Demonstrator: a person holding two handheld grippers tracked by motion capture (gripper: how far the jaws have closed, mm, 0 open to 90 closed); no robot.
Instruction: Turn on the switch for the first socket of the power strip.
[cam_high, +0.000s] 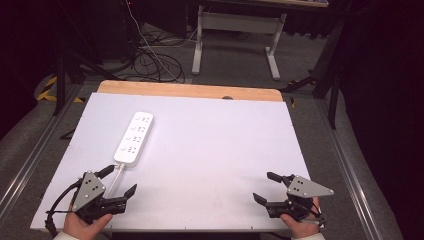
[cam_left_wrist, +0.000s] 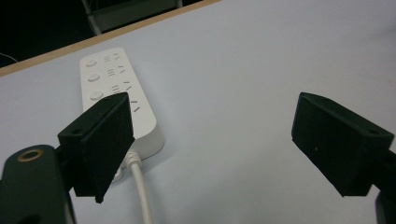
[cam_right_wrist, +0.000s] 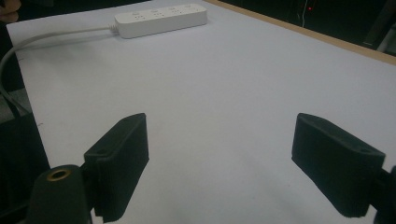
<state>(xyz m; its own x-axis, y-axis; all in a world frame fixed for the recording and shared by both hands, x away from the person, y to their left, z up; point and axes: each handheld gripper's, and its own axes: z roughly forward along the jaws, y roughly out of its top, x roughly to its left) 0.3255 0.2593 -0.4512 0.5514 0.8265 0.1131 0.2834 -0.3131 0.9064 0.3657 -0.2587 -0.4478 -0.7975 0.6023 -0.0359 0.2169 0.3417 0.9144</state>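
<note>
Nothing's really started yet imo: left gripper (cam_high: 119, 181) and right gripper (cam_high: 264, 187) both hang wide open and empty, power strip (cam_high: 134, 138) lying untouched on the table (cam_high: 215, 150).

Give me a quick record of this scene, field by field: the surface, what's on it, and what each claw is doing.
surface: white sheet over a wooden table
object: white power strip, lying flat on the left half of the sheet
cord: white cable leaves the strip's near end, toward the left claw
left claw: open, holding nothing, just short of the strip's near end
right claw: open, holding nothing, over bare sheet, far from the strip
</note>
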